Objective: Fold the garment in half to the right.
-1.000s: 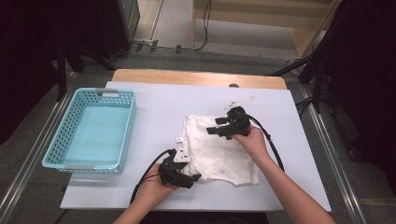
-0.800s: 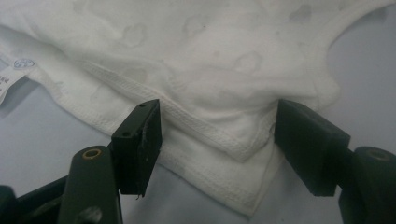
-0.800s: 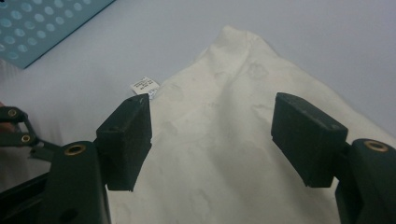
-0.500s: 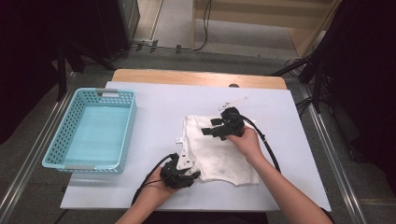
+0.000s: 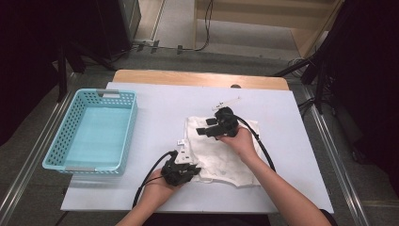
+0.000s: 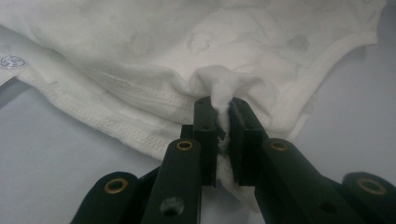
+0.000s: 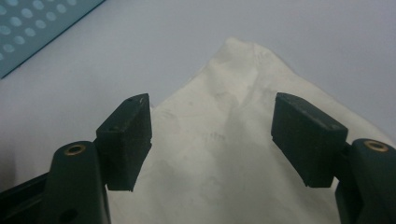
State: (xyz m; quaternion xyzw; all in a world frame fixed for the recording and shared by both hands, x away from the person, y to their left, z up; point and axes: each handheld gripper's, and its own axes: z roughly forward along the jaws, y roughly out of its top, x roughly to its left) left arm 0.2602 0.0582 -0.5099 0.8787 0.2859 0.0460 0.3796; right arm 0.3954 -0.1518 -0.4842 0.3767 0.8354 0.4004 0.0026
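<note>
The left tongs (image 6: 223,116) have just been closing and now pinch a fold of the white garment (image 5: 221,150) at its hemmed near edge, cloth bunched between the pads. The right tongs (image 7: 224,135) hang spread above the garment's far corner, nothing between them. So one grip looks made and the second not yet. The garment lies flat on the table (image 5: 155,108), and the turquoise basket (image 5: 61,141) sits well off beyond the left tongs, with nothing in it.
</note>
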